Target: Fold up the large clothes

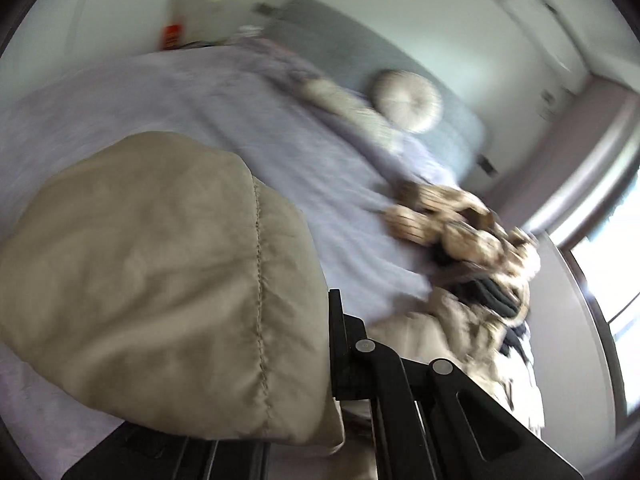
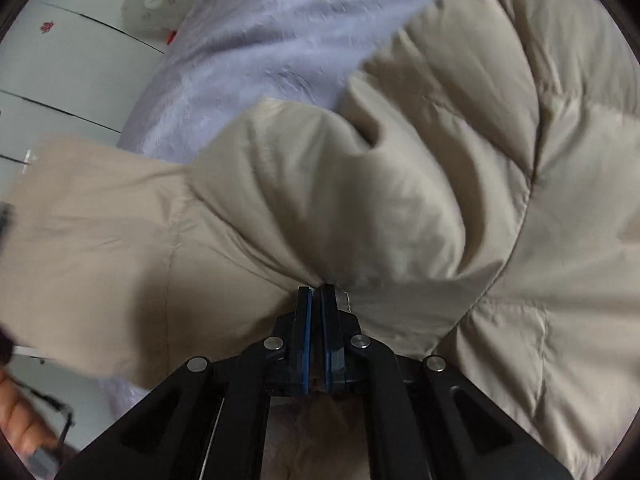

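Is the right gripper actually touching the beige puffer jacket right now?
Touching. In the right wrist view the right gripper has its fingers closed together on a bunched fold of the beige puffer jacket.

lilac bedspread [image 1: 224, 112] | round cushion [image 1: 406, 100] on grey headboard [image 1: 336, 32] | window [image 1: 612, 280]

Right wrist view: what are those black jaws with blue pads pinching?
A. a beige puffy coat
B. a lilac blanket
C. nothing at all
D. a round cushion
A: the right gripper has its jaws shut on a fold of the beige puffy coat.
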The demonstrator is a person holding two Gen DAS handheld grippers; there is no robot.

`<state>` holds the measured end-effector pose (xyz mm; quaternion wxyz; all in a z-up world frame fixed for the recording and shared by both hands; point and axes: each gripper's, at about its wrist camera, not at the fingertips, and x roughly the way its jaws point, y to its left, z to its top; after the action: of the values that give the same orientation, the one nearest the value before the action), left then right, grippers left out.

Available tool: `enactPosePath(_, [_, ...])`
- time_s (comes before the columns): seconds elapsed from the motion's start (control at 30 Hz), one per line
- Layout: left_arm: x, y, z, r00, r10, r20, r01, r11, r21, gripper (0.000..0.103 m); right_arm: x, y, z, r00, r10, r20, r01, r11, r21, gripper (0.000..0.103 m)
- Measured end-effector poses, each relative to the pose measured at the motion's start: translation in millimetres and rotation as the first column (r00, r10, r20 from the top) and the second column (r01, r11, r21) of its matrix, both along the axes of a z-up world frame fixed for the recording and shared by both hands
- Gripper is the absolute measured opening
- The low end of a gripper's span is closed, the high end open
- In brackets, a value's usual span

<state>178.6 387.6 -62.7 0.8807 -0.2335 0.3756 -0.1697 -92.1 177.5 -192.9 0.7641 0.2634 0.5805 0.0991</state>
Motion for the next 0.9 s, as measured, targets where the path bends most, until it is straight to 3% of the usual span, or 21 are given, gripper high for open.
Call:
enactPosePath(0.17, [-9,-113,39,0.978,-0.2,0.062,0.196,0.978,0.076,0.006,-18,-45,29,0.999,-0.033,0.042,0.029,0.995,0.094,0.004])
enactPosePath(0.23, [-12,-162,40,0.961,-0.272,0.057,0.264,0.957,0.118,0.006,-36,-84,46,0.993,-0.091,0.072,0.086,0.994,0.074,0.004])
enactPosePath(0.33, [-23,-240,31,0.916,-0.399,0.035,0.385,0.901,0.202,0.006,-68,-153,65,0.977,-0.184,0.108,0.188,0.981,-0.036,0.004])
enactPosePath(0.43, [-38,-318,0,0.867,-0.497,-0.021,0.47,0.804,0.364,0.006,-95,-218,70,0.954,-0.278,0.113,0.291,0.949,-0.123,0.004])
enactPosePath(0.47, [-46,-340,-19,0.847,-0.528,-0.061,0.5,0.753,0.427,0.006,-102,-233,69,0.948,-0.298,0.11,0.312,0.94,-0.141,0.004])
enactPosePath(0.53, [-54,-362,-49,0.825,-0.548,-0.136,0.538,0.69,0.484,0.006,-112,-262,63,0.933,-0.345,0.099,0.357,0.919,-0.168,0.004])
enactPosePath(0.6, [-66,-373,-69,0.811,-0.552,-0.193,0.564,0.652,0.506,0.026,-116,-282,57,0.92,-0.383,0.087,0.392,0.904,-0.169,0.005])
enactPosePath(0.63, [-70,-367,-75,0.811,-0.552,-0.193,0.564,0.654,0.504,0.05,-118,-290,58,0.915,-0.393,0.085,0.402,0.9,-0.167,0.005])
enactPosePath(0.67, [-74,-364,-74,0.834,-0.524,-0.172,0.526,0.661,0.535,0.061,-115,-293,53,0.914,-0.398,0.084,0.407,0.898,-0.168,0.005])
enactPosePath(0.7, [-75,-364,-73,0.844,-0.511,-0.164,0.508,0.662,0.551,0.066,-111,-296,50,0.912,-0.401,0.083,0.41,0.897,-0.167,0.005])
enactPosePath(0.73, [-75,-364,-71,0.832,-0.526,-0.179,0.532,0.662,0.529,0.076,-106,-298,46,0.911,-0.404,0.081,0.412,0.897,-0.162,0.005])
enactPosePath(0.8, [-78,-355,-58,0.819,-0.543,-0.185,0.555,0.666,0.498,0.076,-100,-293,37,0.908,-0.412,0.074,0.419,0.894,-0.159,0.006])
enactPosePath(0.87, [-89,-339,-40,0.817,-0.555,-0.155,0.545,0.656,0.522,0.076,-95,-288,44,0.911,-0.406,0.074,0.413,0.893,-0.178,0.011])
enactPosePath(0.9, [-93,-332,-32,0.819,-0.557,-0.137,0.538,0.662,0.522,0.076,-92,-280,49,0.915,-0.395,0.078,0.402,0.895,-0.194,0.03])
